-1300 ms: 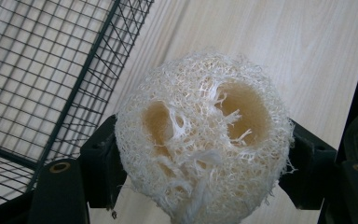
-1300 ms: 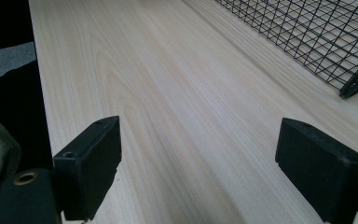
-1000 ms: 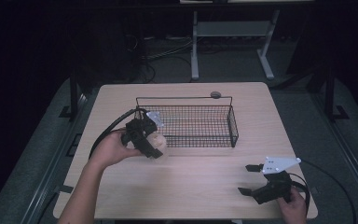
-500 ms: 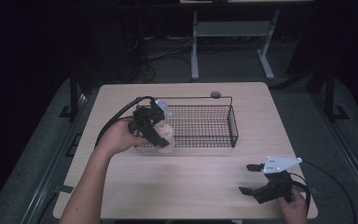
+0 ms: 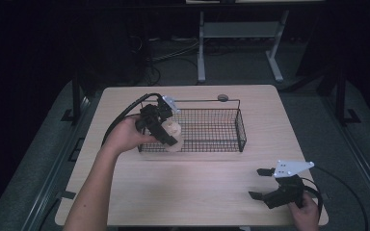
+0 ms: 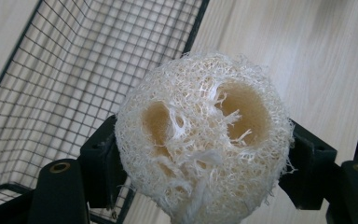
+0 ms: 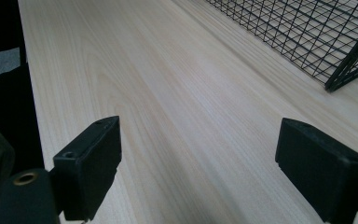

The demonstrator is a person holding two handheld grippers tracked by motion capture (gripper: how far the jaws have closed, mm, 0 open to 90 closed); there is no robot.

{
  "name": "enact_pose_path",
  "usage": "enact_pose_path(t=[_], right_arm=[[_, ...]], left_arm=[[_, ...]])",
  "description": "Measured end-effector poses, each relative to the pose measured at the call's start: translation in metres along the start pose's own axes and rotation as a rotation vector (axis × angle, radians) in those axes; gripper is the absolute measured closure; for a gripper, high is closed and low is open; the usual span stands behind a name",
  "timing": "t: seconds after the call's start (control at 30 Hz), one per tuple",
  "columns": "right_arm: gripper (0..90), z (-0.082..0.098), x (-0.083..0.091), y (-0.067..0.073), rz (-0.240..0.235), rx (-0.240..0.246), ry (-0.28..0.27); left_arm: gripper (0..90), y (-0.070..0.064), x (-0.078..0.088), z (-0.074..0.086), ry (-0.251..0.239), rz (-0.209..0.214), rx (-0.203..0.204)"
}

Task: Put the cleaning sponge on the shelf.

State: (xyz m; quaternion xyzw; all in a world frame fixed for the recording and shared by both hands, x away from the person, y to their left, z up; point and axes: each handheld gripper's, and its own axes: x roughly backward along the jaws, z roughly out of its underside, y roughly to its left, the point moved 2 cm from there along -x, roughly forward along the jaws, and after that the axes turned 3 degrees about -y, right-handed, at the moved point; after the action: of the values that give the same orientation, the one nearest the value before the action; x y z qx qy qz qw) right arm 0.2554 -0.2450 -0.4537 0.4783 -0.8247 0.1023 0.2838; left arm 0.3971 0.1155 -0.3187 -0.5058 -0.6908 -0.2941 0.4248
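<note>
A pale, fibrous loofah piece with two hollow channels sits between the jaws of my left gripper, which is shut on it. In the high view the loofah hangs over the left end of a black wire basket, at its near-left corner. In the left gripper view the basket's mesh lies below and to the left of the loofah. My right gripper rests near the table's front right corner, open, with bare wood between its jaws.
The light wooden table has a small round grey object behind the basket. A corner of the basket shows in the right gripper view. Cables trail from both grippers. A metal stand is on the dark floor beyond.
My left gripper has carried the loofah rightward and away from the person, from left of the basket to over its left end. The right gripper has stayed put.
</note>
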Motion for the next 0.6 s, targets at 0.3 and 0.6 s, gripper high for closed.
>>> enact_pose_path(t=[0.3,0.6], right_arm=[[13.8,0.000,0.001,-0.001,0.001,-0.001,-0.004],[13.8,0.000,-0.001,-0.001,-0.004,-0.005,-0.006]], left_arm=[[26.7,0.013,0.001,-0.008,-0.039,0.014,0.035],[26.7,0.028,-0.006,-0.010,-0.038,0.006,0.069]])
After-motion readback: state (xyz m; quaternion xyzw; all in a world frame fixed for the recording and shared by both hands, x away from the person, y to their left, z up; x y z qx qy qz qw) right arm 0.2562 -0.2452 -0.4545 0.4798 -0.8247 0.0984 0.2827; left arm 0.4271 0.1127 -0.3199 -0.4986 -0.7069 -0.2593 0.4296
